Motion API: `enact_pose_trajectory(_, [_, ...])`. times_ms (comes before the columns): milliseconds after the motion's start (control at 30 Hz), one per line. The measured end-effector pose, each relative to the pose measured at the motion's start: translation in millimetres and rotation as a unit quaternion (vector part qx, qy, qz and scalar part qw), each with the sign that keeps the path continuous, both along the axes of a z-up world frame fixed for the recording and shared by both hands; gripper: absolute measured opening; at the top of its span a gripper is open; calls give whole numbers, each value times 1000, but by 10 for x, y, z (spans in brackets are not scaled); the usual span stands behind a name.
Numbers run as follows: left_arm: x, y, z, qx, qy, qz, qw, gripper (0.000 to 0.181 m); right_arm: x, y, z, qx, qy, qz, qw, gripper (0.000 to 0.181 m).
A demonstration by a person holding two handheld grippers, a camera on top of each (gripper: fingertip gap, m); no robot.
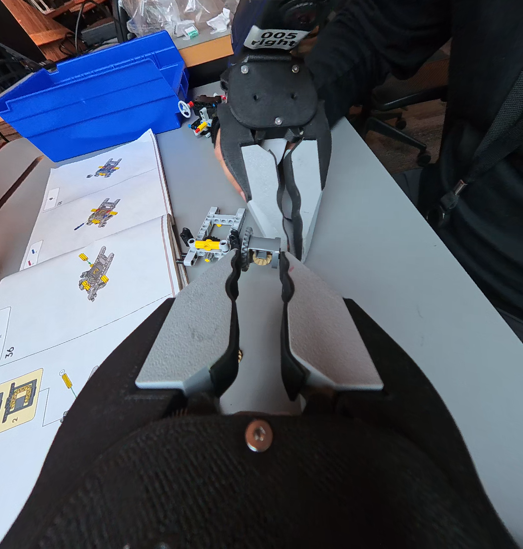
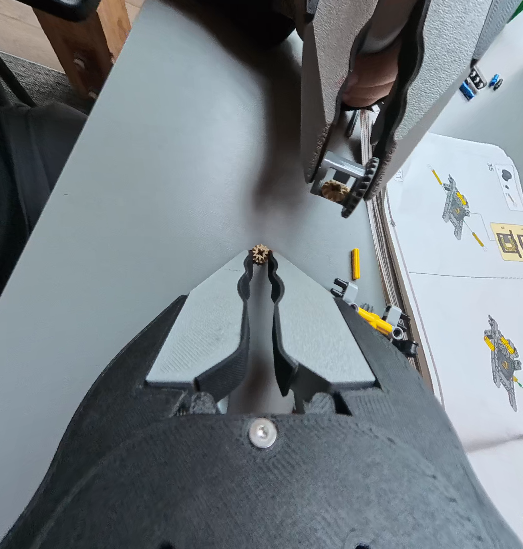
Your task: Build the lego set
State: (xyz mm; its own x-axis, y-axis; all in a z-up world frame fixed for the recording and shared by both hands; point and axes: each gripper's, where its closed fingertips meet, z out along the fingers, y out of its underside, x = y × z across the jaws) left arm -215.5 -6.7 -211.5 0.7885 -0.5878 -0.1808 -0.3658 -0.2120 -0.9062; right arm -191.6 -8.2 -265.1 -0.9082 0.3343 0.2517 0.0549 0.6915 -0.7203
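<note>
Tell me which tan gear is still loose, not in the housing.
The tan gear pinched in the right gripper. The other tan gear already sits inside the grey housing held by the left gripper.

Matt grey table [image 1: 373, 267] — glossy blue plastic bin [image 1: 99, 95], paper booklet [image 1: 105, 225]

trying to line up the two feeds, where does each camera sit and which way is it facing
Left wrist view: sits on the left gripper, looking forward along its fingers across the grey table; it is shut on a grey gear housing, with the right gripper, a dark sleeve, the instruction booklet and a blue bin beyond.
Right wrist view: sits on the right gripper, looking down at the table; it is shut on a small tan gear.
Shared: the gear housing, both grippers, booklet, table.
</note>
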Motion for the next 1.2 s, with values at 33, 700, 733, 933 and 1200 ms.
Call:
enact_pose_trajectory(33, [-1, 0, 1, 0, 0, 0, 1000, 23, 1, -3, 6, -1, 2, 0, 1000, 6])
enact_pose_trajectory(700, [-8, 2, 9, 0, -3, 1, 1000, 23, -6, -12, 56, -17, 2, 0, 1000, 2])
enact_pose_trajectory(733, [-8, 1, 9, 0, -4, 1, 1000, 23, -9, -10, 57, -18, 3, 0, 1000, 2])
enact_pose_trajectory(933, [-6, 1, 5, 0, -2, 1, 1000, 23, -30, 9, 42, -18, -8, -6, 1000, 10])
enact_pose_trajectory(1200, [-4, 2, 1, -1, 0, 0, 1000, 23, -28, 21, -10, -9, -27, -7, 1000, 11])
